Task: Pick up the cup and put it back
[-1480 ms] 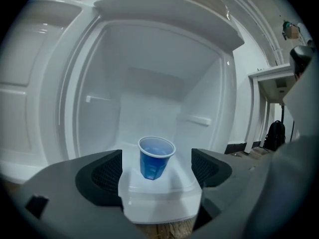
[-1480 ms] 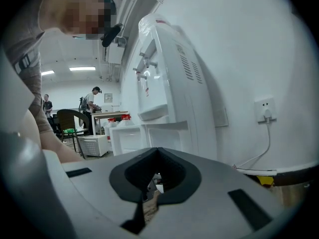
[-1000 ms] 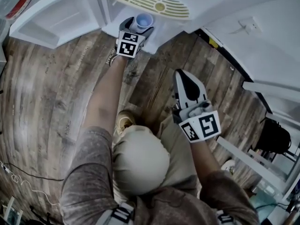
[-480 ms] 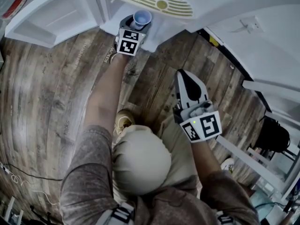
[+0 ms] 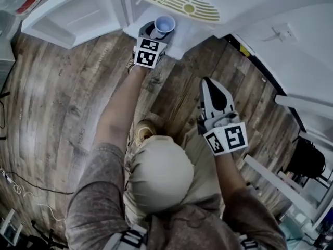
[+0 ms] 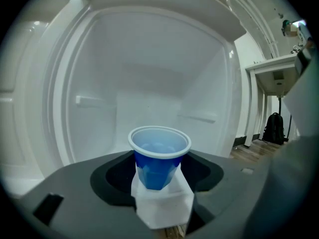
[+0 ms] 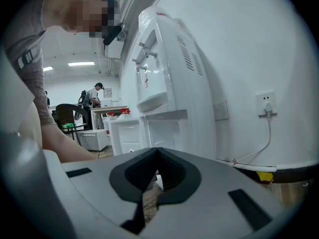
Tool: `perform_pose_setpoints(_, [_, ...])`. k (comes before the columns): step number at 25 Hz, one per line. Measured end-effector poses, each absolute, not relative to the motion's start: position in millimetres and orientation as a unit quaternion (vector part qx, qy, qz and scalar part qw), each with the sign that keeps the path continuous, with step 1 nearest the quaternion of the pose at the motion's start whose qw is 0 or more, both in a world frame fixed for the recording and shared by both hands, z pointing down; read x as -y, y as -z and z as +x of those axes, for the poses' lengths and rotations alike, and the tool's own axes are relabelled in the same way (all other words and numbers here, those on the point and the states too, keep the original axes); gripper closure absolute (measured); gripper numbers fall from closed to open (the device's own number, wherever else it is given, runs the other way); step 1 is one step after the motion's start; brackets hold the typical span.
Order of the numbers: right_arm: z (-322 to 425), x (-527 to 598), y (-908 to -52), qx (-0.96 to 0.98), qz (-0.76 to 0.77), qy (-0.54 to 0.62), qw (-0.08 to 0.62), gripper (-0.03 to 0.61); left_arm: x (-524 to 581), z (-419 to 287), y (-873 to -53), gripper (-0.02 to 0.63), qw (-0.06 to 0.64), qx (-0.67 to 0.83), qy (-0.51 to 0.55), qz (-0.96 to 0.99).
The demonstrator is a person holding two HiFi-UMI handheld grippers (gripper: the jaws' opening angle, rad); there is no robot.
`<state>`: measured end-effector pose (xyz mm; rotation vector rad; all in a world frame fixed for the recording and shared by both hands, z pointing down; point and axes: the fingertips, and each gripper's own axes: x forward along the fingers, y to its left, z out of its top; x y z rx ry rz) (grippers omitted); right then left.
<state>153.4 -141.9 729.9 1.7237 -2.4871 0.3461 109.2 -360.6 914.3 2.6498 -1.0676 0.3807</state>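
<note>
Head view, left gripper: the left gripper (image 5: 156, 31) reaches into the open white cabinet (image 5: 179, 38) at the foot of the water dispenser (image 5: 171, 1), with its marker cube turned up to the camera.
Head view, cup: the blue cup (image 5: 164, 24) stands upright, mouth up, at the tips of the left gripper, just inside the cabinet.
Head view, right gripper: the right gripper (image 5: 207, 82) hangs over the wooden floor (image 5: 62, 98), well apart from the cup, pointing toward the dispenser.
Left gripper view, jaws: they have just been closing and now pinch the blue cup between the dark pads, one on each side of it.
Left gripper view, cup: it is upright, and its white rim stands above the jaws. A white surface shows under it, but whether the cup touches that surface cannot be told.
Left gripper view, surroundings: the bare white cabinet walls stand behind the cup, and a dark backpack (image 6: 272, 127) sits far off at the right.
Right gripper view, jaws: they are pressed together at the tips with nothing between them.
Right gripper view, surroundings: the dispenser stands ahead, with a wall socket (image 7: 265, 106) on the white wall at the right.
</note>
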Motion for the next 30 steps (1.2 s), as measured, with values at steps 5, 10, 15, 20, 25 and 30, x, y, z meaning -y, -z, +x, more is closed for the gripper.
perform_pose_setpoints(5, [152.7, 139.5, -726.4, 0.816, 0.565, -0.109, 0.048, 0.575, 341.8, 98.5, -868.4, 0.336, 0.115, 0.352, -0.124, 0.921])
perform_pose_setpoints(10, [153.9, 134.8, -719.2, 0.813, 0.57, -0.106, 0.041, 0.575, 317.3, 80.8, -820.9, 0.339, 0.122, 0.347, -0.114, 0.923])
perform_pose_setpoints(15, [154.9, 128.8, -711.2, 0.816, 0.567, -0.107, 0.038, 0.575, 289.3, 61.0, -785.2, 0.339, 0.117, 0.355, -0.124, 0.919])
perform_pose_setpoints(20, [158.6, 121.9, -702.7, 0.818, 0.565, -0.106, 0.039, 0.575, 261.5, 49.2, -747.6, 0.339, 0.112, 0.357, -0.127, 0.919])
perform_pose_setpoints(25, [159.7, 116.2, -696.9, 0.815, 0.566, -0.112, 0.041, 0.575, 237.5, 31.5, -715.7, 0.341, 0.113, 0.367, -0.119, 0.916])
perform_pose_setpoints(30, [161.2, 110.0, -687.9, 0.814, 0.569, -0.112, 0.039, 0.575, 211.6, 19.5, -693.9, 0.34, 0.113, 0.376, -0.113, 0.913])
